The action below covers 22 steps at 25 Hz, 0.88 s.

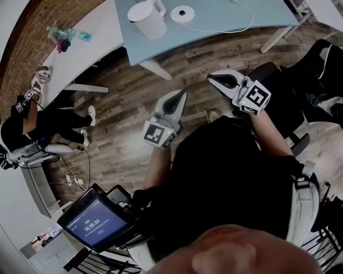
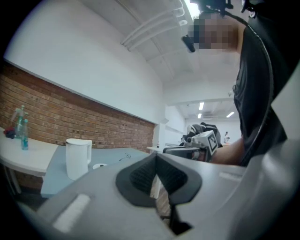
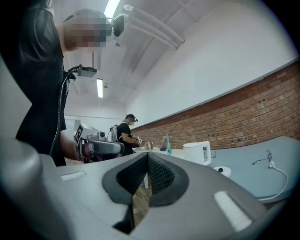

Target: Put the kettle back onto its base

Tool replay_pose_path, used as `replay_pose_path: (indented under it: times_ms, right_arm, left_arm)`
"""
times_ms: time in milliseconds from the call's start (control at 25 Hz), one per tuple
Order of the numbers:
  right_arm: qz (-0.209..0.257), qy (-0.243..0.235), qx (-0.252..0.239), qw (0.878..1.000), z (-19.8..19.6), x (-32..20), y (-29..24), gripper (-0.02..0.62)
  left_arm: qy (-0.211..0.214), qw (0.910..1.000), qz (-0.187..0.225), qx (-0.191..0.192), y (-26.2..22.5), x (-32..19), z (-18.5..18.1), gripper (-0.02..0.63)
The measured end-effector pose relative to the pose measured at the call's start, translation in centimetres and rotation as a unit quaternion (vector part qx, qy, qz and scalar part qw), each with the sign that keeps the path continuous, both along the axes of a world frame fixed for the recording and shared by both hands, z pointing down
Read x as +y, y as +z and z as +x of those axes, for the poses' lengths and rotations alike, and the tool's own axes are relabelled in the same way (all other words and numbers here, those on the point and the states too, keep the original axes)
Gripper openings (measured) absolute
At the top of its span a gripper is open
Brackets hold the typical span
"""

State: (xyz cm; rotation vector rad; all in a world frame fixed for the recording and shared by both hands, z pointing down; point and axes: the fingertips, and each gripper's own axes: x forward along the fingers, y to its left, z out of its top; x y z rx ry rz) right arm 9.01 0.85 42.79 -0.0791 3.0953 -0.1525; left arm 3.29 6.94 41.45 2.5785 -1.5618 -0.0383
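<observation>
A white kettle (image 1: 148,17) stands on the blue-grey table (image 1: 225,13), just left of its round white base (image 1: 183,13), and does not sit on it. My left gripper (image 1: 178,95) and right gripper (image 1: 213,78) hover over the wooden floor, short of the table, both pointing level towards it. Both are shut with nothing between the jaws. In the left gripper view the kettle (image 2: 78,158) and the base (image 2: 99,166) show beyond the closed left gripper (image 2: 156,157). The right gripper view has the kettle (image 3: 197,152) and base (image 3: 223,170) past the closed right gripper (image 3: 147,157).
A white cable (image 1: 236,25) runs from the base across the table. A white table (image 1: 80,48) at the left carries bottles (image 1: 67,35). Another person (image 1: 27,120) stands at the far left. A screen (image 1: 94,220) sits near my body and a black chair (image 1: 316,69) stands to the right.
</observation>
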Motion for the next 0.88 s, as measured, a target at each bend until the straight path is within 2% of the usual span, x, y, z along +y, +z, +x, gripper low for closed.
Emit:
replay_pose_path:
  times_ms: [400,880]
  right_arm:
    - [-0.003,-0.022,0.008,1.000,1.0,-3.3,1.1,0.003]
    - [-0.010,-0.041,0.011,0.999,0.6,-5.6,2.0,0.003]
  left_arm:
    - [-0.004,1.0000,0.004,-0.002,0.4,-4.0,1.7,0.003]
    - [-0.017,0.9998,-0.009,0.008,0.9,-6.9,1.3,0.003]
